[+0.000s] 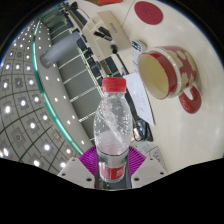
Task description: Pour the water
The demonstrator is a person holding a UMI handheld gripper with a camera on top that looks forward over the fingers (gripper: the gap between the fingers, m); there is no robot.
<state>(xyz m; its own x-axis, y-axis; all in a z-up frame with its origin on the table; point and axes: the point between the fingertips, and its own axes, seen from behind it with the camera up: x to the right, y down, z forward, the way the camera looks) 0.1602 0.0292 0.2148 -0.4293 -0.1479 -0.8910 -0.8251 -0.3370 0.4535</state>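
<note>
A clear plastic water bottle with a red cap and a red label stands upright between my fingers, and my gripper is shut on its lower part, the purple pads pressing both sides. Beyond the bottle, up and to the right, a red and cream mug with pale dots sits on the white table. The bottle is held above the table's edge, tilted only slightly.
A red lid or coaster lies on the table beyond the mug. A dark keyboard-like object and papers lie at the table's far side. To the left, the floor far below shows patterned tiles.
</note>
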